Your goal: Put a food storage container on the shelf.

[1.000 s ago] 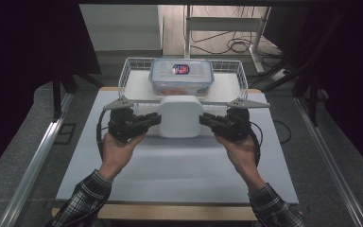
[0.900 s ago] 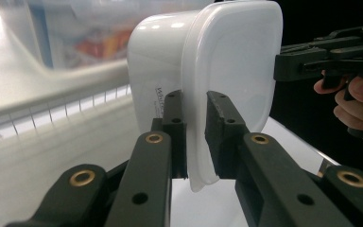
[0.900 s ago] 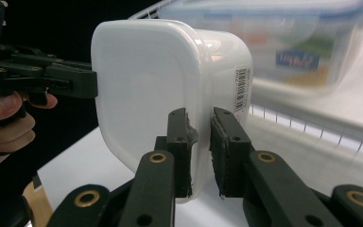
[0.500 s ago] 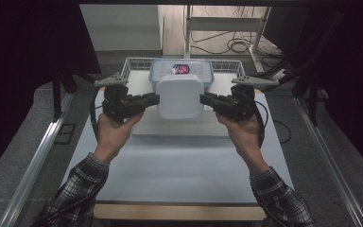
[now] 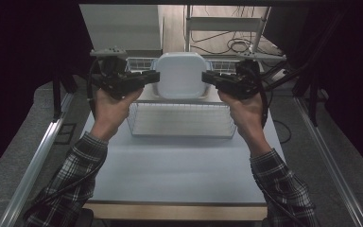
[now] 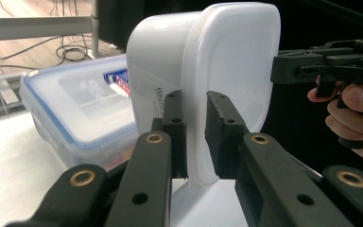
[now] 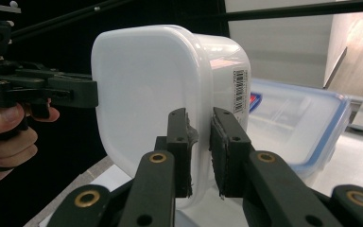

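Left gripper point(image 5: 152, 77), right gripper point(image 5: 208, 77) clamping white tub point(image 5: 180, 74) rims, now raised from table point(image 5: 179, 165), tipping above wire basket point(image 5: 179, 120).

The container point(image 5: 180, 75) between the left tool point(image 5: 155, 77) and the right tool point(image 5: 206, 77) is showing plain white, with a small black barcode on its side. Both tools are appearing black, with brass-coloured rivets. Behind them, the clear box point(image 6: 75, 113) is wearing a blue rim. The sleeves point(image 5: 71, 182) are showing a dark plaid pattern. Under the tools, the desk point(image 5: 179, 165) is looking white.
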A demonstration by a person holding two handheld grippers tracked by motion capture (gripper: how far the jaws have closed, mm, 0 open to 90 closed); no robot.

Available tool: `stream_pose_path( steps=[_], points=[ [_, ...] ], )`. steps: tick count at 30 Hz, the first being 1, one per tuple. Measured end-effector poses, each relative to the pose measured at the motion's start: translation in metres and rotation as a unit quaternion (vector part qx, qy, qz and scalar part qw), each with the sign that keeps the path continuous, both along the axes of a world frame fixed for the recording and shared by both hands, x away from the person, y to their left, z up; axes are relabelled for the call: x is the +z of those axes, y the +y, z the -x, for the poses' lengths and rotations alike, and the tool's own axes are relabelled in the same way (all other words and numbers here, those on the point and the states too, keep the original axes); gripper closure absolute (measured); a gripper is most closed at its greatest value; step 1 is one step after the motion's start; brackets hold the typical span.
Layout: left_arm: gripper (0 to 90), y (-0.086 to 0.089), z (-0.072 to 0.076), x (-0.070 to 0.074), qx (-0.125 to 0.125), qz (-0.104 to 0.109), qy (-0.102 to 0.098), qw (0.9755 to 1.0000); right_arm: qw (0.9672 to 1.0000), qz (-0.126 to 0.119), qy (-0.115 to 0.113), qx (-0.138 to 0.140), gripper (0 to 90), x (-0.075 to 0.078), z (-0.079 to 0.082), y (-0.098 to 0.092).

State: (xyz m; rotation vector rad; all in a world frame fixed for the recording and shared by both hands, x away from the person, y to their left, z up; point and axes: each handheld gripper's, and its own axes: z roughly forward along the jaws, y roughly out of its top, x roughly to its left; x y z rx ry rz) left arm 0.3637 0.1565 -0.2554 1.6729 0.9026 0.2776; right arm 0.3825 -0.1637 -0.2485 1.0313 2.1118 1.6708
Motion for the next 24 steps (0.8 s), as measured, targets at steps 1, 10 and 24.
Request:
stream_pose_path(
  steps=[1,10,24],
  points=[
    [79.4,0.000,-0.002,0.003,0.000,0.001,-0.001,1.0000,1.0000,-0.002,0.000,-0.001,78.3,0.003,-0.002,0.000],
    [79.4,-0.001,-0.027,0.016,0.000,0.006,0.008,1.0000,0.9998,-0.004,0.002,-0.018,77.9,0.019,-0.022,0.002],
    [77.6,0.002,-0.051,0.006,0.013,0.007,0.035,0.9993,0.9990,0.007,0.031,-0.031,76.5,0.011,-0.050,0.011]
  ],
)
